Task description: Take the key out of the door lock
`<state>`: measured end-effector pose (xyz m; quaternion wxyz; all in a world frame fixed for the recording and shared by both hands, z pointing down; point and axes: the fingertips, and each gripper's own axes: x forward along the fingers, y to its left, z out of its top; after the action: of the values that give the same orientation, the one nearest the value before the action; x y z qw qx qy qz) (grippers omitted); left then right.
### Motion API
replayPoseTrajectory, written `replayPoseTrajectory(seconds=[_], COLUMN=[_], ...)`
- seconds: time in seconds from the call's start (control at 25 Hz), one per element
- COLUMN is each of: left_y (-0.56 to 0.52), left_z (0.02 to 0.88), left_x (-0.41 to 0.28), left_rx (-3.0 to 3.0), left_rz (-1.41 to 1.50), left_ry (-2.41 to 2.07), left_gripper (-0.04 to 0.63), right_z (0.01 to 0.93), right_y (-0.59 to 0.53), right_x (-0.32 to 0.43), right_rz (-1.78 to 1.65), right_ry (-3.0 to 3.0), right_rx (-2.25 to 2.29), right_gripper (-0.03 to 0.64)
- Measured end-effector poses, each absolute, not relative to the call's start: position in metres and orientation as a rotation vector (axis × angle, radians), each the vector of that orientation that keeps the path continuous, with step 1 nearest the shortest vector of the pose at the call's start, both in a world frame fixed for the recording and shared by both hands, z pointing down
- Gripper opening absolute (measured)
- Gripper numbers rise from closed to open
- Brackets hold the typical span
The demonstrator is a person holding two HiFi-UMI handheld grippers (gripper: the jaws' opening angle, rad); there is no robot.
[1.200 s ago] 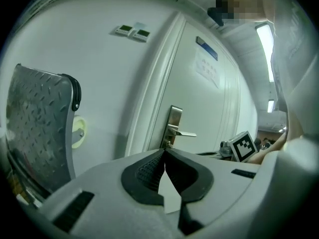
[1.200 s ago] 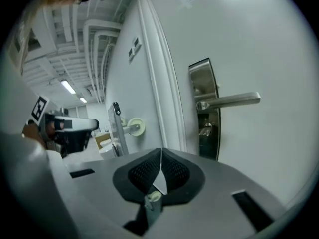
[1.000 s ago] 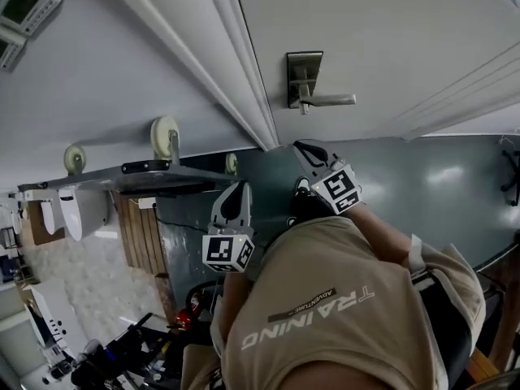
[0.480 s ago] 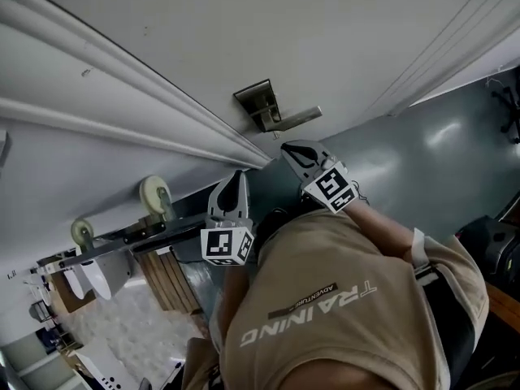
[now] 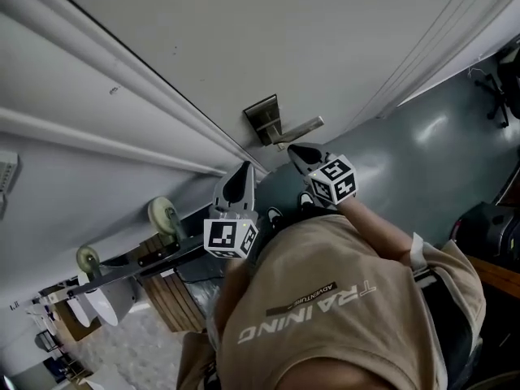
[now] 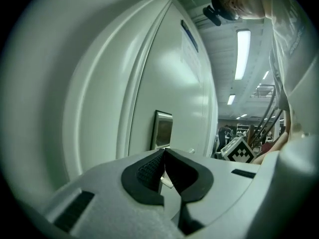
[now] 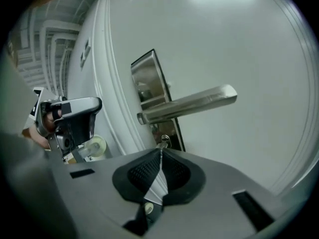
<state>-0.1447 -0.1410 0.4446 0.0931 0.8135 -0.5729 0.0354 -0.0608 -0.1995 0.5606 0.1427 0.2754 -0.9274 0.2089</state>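
Right gripper point(image 7: 160, 156) is pinched closed, empty, nosed up under the lever point(image 7: 189, 103) so the key point(image 7: 162, 142), in the lock plate point(image 7: 147, 78) at its 12 o'clock, is lined up. I reckon it'll need opening first. Left gripper point(image 6: 164, 156), closed too, hangs back spare.

The head view looks steeply down past the person point(image 5: 341, 307) at the door point(image 5: 325, 39) and its lever handle point(image 5: 294, 128), which the right gripper view faces from close by, while the left gripper view skims along the door from farther back, sharing the lock plate point(image 6: 162, 129).
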Motion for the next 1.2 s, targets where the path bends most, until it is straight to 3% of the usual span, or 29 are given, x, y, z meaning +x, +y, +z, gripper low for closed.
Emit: replayPoseTrajectory(seconds=[0.52, 0.72, 0.8, 0.96, 1.2], left_y=[-0.121, -0.121, -0.120, -0.118, -0.120], left_z=[0.476, 0.468, 0.467, 0.468, 0.472], left_x=[-0.171, -0.173, -0.175, -0.180, -0.186], left_rx=[2.346, 2.375, 2.377, 2.368, 2.347], left_rz=[0.116, 0.119, 0.127, 0.127, 0.112], left_ry=[-1.681, -1.683, -1.687, -1.694, -1.707], left_gripper=[0.009, 0.009, 0.009, 0.009, 0.009], right_z=[0.565, 0.571, 0.573, 0.576, 0.583], right_y=[-0.212, -0.212, -0.214, -0.218, -0.222], right_x=[-0.065, -0.072, -0.074, -0.081, -0.087], right_rz=[0.994, 1.313, 1.260, 1.273, 1.542], right_ry=[-2.669, -2.644, -2.633, -2.610, -2.560], right_rx=[0.886, 0.858, 0.880, 0.857, 0.820], right_gripper=[0.017, 0.018, 0.020, 0.073, 0.074])
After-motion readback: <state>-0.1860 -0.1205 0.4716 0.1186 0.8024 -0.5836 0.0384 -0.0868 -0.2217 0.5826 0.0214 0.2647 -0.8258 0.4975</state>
